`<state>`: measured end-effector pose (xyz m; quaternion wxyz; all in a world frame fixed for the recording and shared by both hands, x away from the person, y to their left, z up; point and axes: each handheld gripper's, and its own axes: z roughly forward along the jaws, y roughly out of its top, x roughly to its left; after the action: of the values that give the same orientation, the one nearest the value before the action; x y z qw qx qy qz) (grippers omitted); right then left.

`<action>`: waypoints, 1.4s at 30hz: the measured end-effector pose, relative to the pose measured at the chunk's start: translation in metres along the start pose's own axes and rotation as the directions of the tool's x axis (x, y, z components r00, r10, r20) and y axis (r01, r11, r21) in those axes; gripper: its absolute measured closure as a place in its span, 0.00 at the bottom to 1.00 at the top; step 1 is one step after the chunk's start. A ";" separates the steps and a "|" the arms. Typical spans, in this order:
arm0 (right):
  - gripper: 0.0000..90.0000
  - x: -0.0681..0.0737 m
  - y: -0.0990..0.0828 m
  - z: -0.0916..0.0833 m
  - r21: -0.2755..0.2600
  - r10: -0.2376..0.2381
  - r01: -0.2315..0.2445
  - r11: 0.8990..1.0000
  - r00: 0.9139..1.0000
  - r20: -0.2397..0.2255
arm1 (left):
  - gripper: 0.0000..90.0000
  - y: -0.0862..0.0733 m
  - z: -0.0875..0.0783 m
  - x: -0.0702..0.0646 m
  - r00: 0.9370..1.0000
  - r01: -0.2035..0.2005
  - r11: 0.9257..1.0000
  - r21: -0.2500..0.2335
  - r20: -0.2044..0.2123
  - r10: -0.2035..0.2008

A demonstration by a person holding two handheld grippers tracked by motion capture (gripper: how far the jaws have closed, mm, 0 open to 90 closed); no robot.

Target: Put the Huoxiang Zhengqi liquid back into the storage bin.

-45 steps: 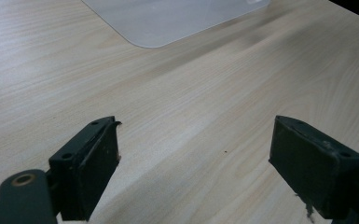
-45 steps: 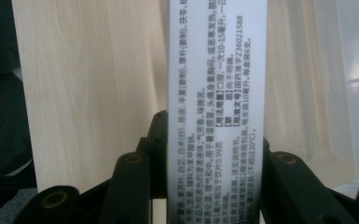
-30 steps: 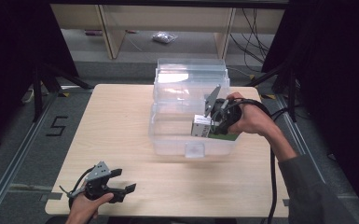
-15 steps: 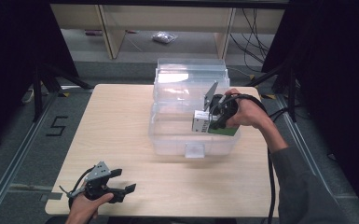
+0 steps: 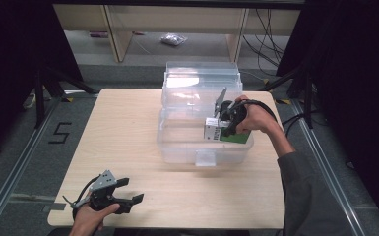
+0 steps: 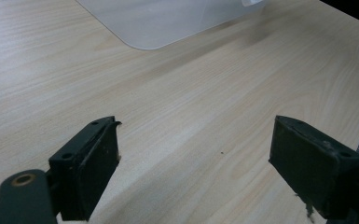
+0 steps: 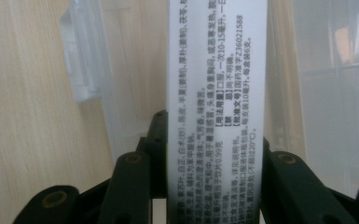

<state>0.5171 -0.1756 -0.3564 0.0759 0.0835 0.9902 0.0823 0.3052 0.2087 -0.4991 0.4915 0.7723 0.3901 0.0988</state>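
a light wooden rectangular table [image 5: 128, 137] carries a clear plastic storage box [image 5: 177, 142] with its hinged lid [image 5: 202, 81] stood open at the far side. the box sits right of the table's middle, its far wall near the far edge, its front latch tab [image 5: 205, 158] facing the person.

right gripper [image 5: 225, 129]: held by the right hand [image 5: 256, 118] over the box's right half, within the rim. its jaws are pinching a white and green rectangular cardboard carton [image 5: 226, 132] across its narrow sides; in the right gripper view the carton's white printed face [image 7: 217, 102] stands between the two black jaws, both pressed against it. the carton lies close to the box's right wall and front wall; whether it touches the box floor cannot be told.

left gripper [image 5: 128, 192]: held by the left hand [image 5: 86, 221] at the near left corner of the table, close to the near edge, well apart from the box. its jaws are spread wide, nothing between them; in the left gripper view bare tabletop [image 6: 191, 116] lies ahead up to the box's rounded corner [image 6: 149, 28].

open tabletop runs along the whole left half and the near strip in front of the box.
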 end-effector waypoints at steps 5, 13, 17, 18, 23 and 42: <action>0.72 -0.005 -0.001 0.006 -0.006 -0.028 0.028 1.000 1.000 -0.011 | 0.17 0.000 0.000 0.001 1.000 -0.003 1.000 0.000 0.009 0.003; 0.72 -0.007 -0.005 0.018 -0.002 -0.009 0.009 1.000 0.999 -0.033 | 0.17 0.000 0.000 0.001 1.000 -0.003 1.000 -0.001 0.001 0.003; 0.72 -0.008 -0.008 0.023 0.013 0.000 0.001 1.000 0.999 -0.038 | 0.17 0.000 0.000 0.000 1.000 -0.002 1.000 -0.003 0.001 0.002; 0.72 -0.008 -0.009 0.024 0.018 0.001 0.000 1.000 0.999 -0.044 | 0.17 0.000 0.000 0.001 1.000 -0.003 1.000 -0.001 0.000 0.003; 0.72 -0.007 -0.010 0.029 0.019 0.018 -0.017 1.000 0.999 -0.049 | 0.17 0.000 0.000 0.001 1.000 -0.003 1.000 0.011 0.005 0.003; 0.72 -0.012 -0.012 0.048 0.002 -0.058 0.058 0.998 0.995 -0.081 | 0.17 0.000 0.000 0.000 1.000 0.000 1.000 0.000 -0.001 0.000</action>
<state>0.5345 -0.1821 -0.4034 0.0381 0.0516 0.9946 0.0815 0.3053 0.2091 -0.4988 0.4912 0.7723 0.3905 0.0990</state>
